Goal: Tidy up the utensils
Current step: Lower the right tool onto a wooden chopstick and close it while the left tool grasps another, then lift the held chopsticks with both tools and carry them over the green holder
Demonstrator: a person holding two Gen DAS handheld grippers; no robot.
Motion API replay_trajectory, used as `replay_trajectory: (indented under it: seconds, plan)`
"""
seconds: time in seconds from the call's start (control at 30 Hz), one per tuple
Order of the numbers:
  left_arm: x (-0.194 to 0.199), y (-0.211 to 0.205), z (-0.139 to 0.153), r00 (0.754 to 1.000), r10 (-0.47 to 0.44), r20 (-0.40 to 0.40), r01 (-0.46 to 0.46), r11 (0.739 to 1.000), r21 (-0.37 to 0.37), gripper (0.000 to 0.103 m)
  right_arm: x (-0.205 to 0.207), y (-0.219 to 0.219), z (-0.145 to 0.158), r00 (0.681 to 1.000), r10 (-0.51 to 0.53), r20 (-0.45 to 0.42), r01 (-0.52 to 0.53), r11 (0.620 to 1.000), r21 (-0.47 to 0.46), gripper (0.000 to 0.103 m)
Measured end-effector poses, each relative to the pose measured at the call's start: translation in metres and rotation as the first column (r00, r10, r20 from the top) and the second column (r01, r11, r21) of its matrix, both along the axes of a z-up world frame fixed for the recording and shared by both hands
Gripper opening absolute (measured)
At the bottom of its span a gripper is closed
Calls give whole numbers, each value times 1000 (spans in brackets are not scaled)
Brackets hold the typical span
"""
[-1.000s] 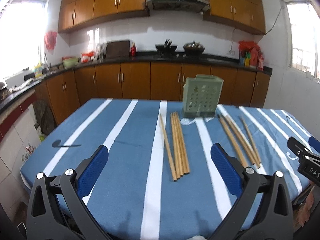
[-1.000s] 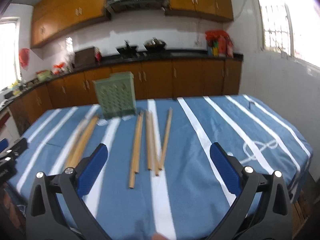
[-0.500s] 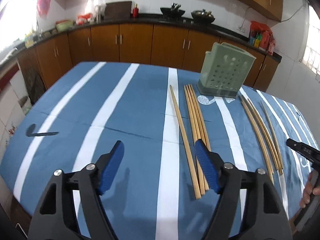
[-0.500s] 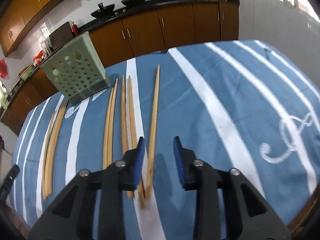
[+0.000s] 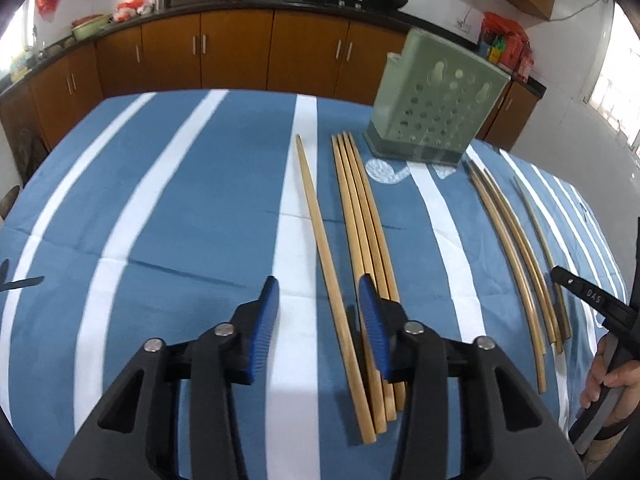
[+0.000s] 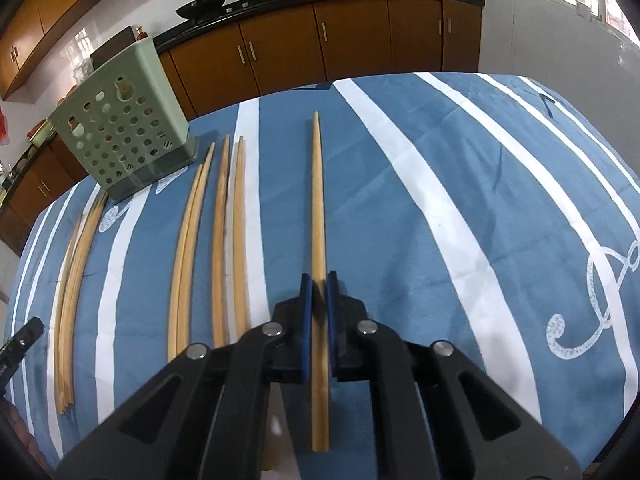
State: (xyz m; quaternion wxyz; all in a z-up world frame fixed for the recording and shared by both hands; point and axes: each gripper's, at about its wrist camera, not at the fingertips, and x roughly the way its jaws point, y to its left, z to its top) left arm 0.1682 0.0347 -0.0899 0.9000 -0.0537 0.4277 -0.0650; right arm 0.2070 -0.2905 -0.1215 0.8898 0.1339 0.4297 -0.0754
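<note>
Several wooden chopsticks lie lengthwise on the blue striped tablecloth [image 5: 160, 208]. A green perforated utensil holder [image 5: 432, 108] stands upright at the far side; it also shows in the right wrist view [image 6: 124, 140]. My left gripper [image 5: 318, 312] is partly open, low over the table, its jaws either side of a lone chopstick [image 5: 320, 232]; a bundle of chopsticks [image 5: 364, 220] lies by its right pad. My right gripper [image 6: 315, 304] is shut on a single chopstick [image 6: 318, 208] that lies apart at the right.
More chopsticks lie at the right in the left wrist view [image 5: 516, 240], and in two groups in the right wrist view [image 6: 212, 224] [image 6: 76, 264]. A hand holding the other gripper shows at the right edge [image 5: 612, 364]. Kitchen cabinets [image 5: 240, 48] stand behind the table.
Both grippers dropped toward the table and narrowed. The right one went from wide open to shut on the single chopstick. The left one closed partway around the lone chopstick.
</note>
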Motion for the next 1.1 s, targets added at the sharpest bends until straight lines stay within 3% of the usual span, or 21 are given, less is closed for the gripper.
replay_trajectory:
  seconds: [0.17, 0.4, 0.8, 1.1]
  plan:
    - [7, -4, -11, 999, -9, -50, 10, 1000, 26, 26, 0, 2, 0, 1000, 6, 3, -6, 1000, -20, 8]
    - [3, -4, -13, 999, -21, -47, 26, 996, 88, 8, -7, 5, -1, 1000, 21, 2, -21, 999, -49, 9]
    - [57, 13, -14, 999, -37, -7, 38, 991, 125, 8, 24, -15, -1, 999, 21, 27, -19, 998, -64, 8]
    - [40, 17, -13, 999, -42, -14, 43, 996, 78, 8, 11, -15, 2, 999, 40, 14, -39, 998, -51, 19]
